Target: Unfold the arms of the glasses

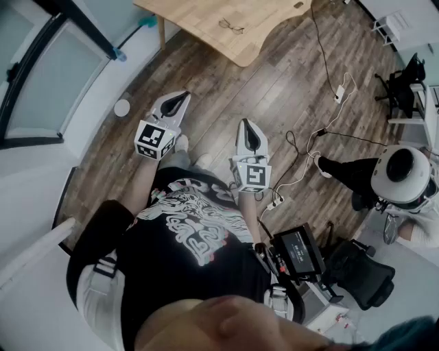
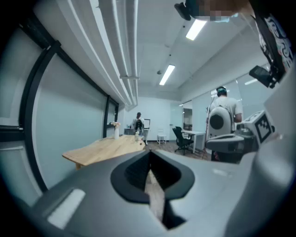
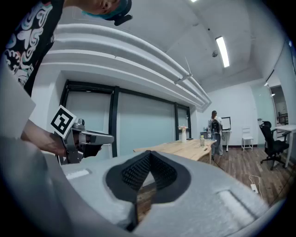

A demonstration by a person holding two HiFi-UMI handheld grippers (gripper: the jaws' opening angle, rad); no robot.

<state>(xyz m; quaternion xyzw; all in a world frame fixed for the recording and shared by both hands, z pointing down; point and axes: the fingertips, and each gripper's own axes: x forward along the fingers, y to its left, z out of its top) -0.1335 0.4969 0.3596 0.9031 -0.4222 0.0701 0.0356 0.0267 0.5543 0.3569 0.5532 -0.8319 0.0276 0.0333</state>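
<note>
Fingers (image 2: 133, 178) together, both pairs; glasses (image 1: 232, 27) on table (image 1: 195, 19)

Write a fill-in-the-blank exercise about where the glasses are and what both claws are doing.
The glasses lie on the wooden ____.
The left claw and the right claw both have their jaws ____.
Each claw holds ____.
Missing words: table; shut; nothing.

No readable text, label or number anywhere — none legible.
</note>
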